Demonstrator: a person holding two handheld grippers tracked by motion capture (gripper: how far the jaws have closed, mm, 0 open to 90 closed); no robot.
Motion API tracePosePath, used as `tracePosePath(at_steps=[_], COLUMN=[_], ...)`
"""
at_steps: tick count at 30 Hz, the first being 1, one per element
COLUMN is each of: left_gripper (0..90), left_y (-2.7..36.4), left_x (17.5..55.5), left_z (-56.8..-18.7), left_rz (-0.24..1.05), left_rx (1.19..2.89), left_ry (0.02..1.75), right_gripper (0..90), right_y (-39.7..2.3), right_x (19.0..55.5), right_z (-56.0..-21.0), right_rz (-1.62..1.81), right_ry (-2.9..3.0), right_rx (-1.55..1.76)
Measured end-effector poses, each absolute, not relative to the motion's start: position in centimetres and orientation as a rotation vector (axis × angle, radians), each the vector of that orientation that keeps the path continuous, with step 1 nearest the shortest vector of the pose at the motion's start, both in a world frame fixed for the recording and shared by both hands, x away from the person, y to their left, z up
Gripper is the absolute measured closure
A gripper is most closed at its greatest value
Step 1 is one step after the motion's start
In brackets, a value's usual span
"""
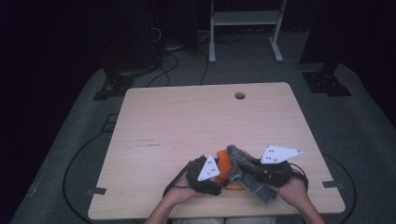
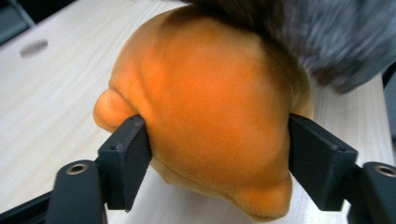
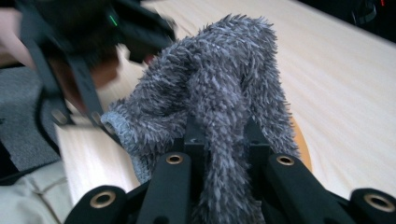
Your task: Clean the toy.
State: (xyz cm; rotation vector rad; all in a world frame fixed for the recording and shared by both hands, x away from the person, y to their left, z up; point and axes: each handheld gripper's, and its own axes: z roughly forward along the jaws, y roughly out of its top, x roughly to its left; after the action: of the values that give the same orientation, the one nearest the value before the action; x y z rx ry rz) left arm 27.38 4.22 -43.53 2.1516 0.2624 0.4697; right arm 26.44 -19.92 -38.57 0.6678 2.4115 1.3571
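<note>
2 soft things sit between your hands at the near edge of the bench (image 1: 187, 121): an orange plush (image 1: 225, 169) and a grey sock (image 1: 247, 173).

Your left gripper (image 1: 217, 173) comes in from the left. In the left gripper view its fingers (image 2: 127, 158) press into both sides of the plush (image 2: 210, 116), so they are gripping it, not fully closed, with the soft body bulging between them. The plush sits just over the bench top (image 2: 51, 93); you cannot tell whether it touches the wood. The sock (image 2: 327, 37) drapes over the plush's top and far side.

Your right gripper (image 1: 243, 170) comes in from the right. In the right gripper view its fingers (image 3: 254, 140) are clamped tight on a fold of the sock (image 3: 219, 93), with the fuzzy cloth rising between them and arching over to the left. Its ribbed cuff (image 3: 116, 126) hangs open at the lower left. A thin sliver of the plush (image 3: 301, 140) peeks out at the sock's right edge. Your left gripper (image 3: 93, 28) is blurred at the top left of that view.

From the high view, 1 end of the sock lies over the plush and the other trails toward you, past your right hand (image 1: 292, 186). Your left hand (image 1: 180, 191) holds its gripper near the bench edge. The 2 grippers are close together, with the plush and sock between them.
</note>
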Motion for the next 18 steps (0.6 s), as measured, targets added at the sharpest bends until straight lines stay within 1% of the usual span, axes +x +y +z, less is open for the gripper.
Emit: tracePosePath(at_steps=[3, 4, 5, 7, 10, 13, 15, 16, 18], left_gripper=[29.2, 29.5, 29.6, 29.5, 29.4, 29.4, 29.3, 29.5, 30.1], left_y=[4.2, 4.5, 4.5, 4.8, 4.3, 4.0, 3.9, 4.0, 4.3], left_x=[27.3, 27.5, 27.5, 27.6, 27.3, 27.1, 26.9, 26.8, 27.1], left_z=[-43.5, -43.8, -43.8, -44.0, -43.7, -43.4, -43.4, -43.4, -43.6], left_rz=[0.481, 0.463, 0.463, 0.443, 0.471, 0.495, 0.509, 0.524, 0.506], left_rx=[2.17, 2.174, 2.174, 2.154, 2.161, 2.165, 2.17, 2.19, 2.201], left_ry=[0.24, 0.246, 0.246, 0.26, 0.25, 0.23, 0.214, 0.196, 0.219], right_gripper=[76.5, 76.5, 76.5, 76.5, 76.5, 76.5, 76.5, 76.5, 76.5], right_y=[-19.5, -19.8, -19.8, -21.2, -21.8, -21.2, -20.1, -18.9, -18.8], right_x=[26.4, 26.8, 26.8, 27.2, 27.2, 26.5, 26.0, 25.8, 26.2], right_z=[-38.6, -39.4, -39.4, -40.3, -40.1, -39.2, -38.4, -38.2, -38.8], right_rz=[1.299, 1.303, 1.303, 1.314, 1.29, 1.296, 1.329, 1.288, 1.274], right_ry=[2.429, 2.442, 2.442, 2.451, 2.449, 2.433, 2.434, 2.445, 2.454], right_rx=[0.63, 0.647, 0.647, 0.693, 0.731, 0.697, 0.64, 0.595, 0.587])
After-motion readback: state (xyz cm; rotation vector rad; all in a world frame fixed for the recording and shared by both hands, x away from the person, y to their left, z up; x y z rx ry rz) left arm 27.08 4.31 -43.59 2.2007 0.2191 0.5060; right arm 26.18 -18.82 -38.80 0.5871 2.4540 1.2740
